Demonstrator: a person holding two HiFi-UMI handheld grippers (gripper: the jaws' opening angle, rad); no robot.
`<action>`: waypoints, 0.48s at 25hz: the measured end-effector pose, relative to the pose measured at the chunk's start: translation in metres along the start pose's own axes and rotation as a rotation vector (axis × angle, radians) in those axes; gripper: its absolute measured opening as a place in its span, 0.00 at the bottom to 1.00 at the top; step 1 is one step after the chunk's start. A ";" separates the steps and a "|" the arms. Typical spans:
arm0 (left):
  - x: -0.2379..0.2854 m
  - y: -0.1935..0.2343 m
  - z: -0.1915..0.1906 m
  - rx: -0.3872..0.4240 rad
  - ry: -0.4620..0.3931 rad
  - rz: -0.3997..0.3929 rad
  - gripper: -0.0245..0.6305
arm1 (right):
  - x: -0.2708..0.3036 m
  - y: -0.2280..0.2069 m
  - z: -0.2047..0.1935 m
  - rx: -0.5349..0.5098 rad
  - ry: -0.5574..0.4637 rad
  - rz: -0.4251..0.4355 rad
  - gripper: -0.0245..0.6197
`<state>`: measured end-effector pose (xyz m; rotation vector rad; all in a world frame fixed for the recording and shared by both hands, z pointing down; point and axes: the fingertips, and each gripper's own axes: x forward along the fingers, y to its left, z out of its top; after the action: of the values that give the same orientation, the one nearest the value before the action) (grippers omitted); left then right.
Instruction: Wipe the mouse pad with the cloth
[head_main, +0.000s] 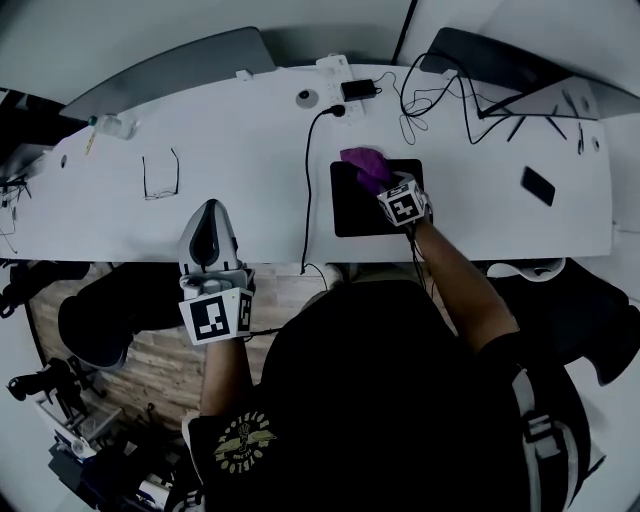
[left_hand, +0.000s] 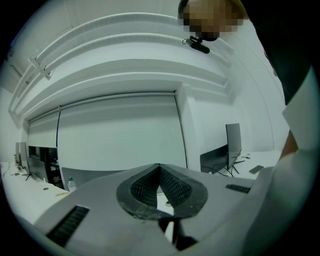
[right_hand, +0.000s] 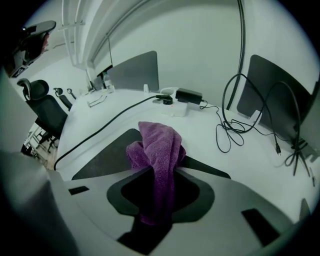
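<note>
Black short-sleeved shirt (head_main: 380, 400), yellow emblem (head_main: 242, 443) on the left sleeve. The left gripper (head_main: 209, 208) and right gripper (head_main: 380, 185) are grey with black ribbed pads (left_hand: 172, 187), each carrying a black-and-white marker cube (head_main: 215, 316).

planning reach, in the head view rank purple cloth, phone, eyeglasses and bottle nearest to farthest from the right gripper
1. purple cloth, in the tongs of the right gripper
2. phone, to its right
3. eyeglasses, far left
4. bottle, back left
</note>
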<state>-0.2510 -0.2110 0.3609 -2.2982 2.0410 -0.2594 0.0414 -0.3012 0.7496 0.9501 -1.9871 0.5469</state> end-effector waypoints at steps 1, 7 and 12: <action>0.001 0.000 0.000 0.001 0.000 -0.003 0.04 | 0.001 -0.006 -0.004 0.013 -0.002 -0.008 0.20; 0.002 -0.001 0.005 -0.010 -0.026 -0.019 0.04 | -0.017 -0.038 -0.016 0.108 0.012 -0.079 0.20; -0.001 0.003 0.002 -0.002 -0.012 -0.008 0.04 | -0.032 -0.068 -0.035 0.154 0.032 -0.143 0.20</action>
<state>-0.2533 -0.2108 0.3583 -2.3044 2.0274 -0.2427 0.1242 -0.3068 0.7439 1.1608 -1.8519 0.6369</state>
